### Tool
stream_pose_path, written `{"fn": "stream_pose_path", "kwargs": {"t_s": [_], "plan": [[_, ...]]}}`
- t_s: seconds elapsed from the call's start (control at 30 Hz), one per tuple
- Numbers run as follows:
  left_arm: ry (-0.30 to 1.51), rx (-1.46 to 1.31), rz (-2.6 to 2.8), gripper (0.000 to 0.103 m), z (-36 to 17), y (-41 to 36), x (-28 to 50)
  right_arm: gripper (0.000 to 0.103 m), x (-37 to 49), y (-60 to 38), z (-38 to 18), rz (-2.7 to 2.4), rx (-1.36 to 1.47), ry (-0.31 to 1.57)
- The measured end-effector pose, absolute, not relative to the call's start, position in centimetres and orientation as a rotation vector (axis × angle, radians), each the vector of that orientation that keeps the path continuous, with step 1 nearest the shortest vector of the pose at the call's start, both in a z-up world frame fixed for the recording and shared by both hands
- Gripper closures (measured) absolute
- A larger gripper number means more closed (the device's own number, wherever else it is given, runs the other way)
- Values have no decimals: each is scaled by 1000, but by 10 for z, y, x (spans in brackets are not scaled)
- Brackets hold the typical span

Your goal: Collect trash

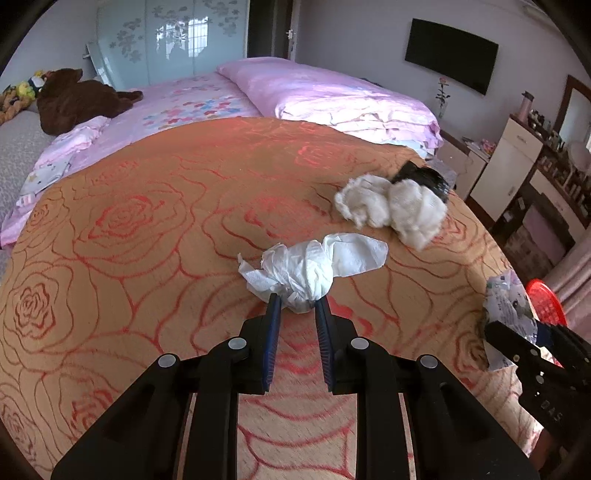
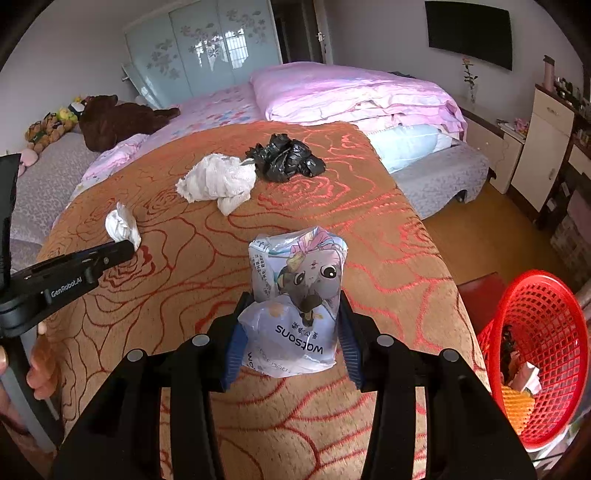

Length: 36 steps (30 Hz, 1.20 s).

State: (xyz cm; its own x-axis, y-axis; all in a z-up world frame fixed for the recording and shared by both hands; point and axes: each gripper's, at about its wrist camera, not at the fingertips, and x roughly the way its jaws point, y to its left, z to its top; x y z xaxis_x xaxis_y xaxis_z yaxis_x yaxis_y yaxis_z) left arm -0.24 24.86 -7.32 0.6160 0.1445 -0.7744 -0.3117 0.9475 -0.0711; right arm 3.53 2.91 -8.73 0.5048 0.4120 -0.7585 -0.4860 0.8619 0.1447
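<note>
Left gripper (image 1: 297,303) angling down over the orange rose-patterned bedspread (image 1: 155,229), fingers (image 1: 274,310) pinching a crumpled white tissue (image 1: 306,269). Right gripper (image 2: 291,325) tilting downward likewise, fingers (image 2: 349,350) clamping a printed plastic wrapper (image 2: 299,291) above the bed, left of the red basket (image 2: 546,332). Lying farther up the bedspread: a white cloth wad (image 2: 218,181) touching a black plastic bag (image 2: 286,157).

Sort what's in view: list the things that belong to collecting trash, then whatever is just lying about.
Job:
white tissue in left gripper
printed wrapper in right gripper
white cloth wad
black plastic bag
red basket

Lying about:
brown teddy bear
pink quilt
wall TV
</note>
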Motion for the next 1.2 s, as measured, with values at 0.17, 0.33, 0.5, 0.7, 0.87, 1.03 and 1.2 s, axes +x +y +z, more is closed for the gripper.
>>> {"fn": "stream_pose_path", "kwargs": {"t_s": [0.17, 0.33, 0.5, 0.7, 0.87, 1.03, 1.2], "plan": [[877, -224, 224, 84, -71, 236, -13, 60, 30, 22, -84, 550, -79, 890], [885, -228, 179, 84, -70, 221, -22, 60, 21, 19, -81, 558, -92, 883], [902, -226, 159, 84, -74, 212, -28, 60, 17, 14, -82, 559, -87, 888], [865, -254, 205, 68, -67, 225, -30, 57, 18, 14, -84, 571, -82, 892], [818, -242, 219, 46, -59, 235, -25, 48, 20, 14, -89, 567, -71, 898], [822, -171, 213, 36, -61, 234, -1, 43, 20, 12, -89, 561, -64, 890], [866, -196, 213, 37, -71, 244, 23, 43, 21, 9, -88, 554, -63, 881]]}}
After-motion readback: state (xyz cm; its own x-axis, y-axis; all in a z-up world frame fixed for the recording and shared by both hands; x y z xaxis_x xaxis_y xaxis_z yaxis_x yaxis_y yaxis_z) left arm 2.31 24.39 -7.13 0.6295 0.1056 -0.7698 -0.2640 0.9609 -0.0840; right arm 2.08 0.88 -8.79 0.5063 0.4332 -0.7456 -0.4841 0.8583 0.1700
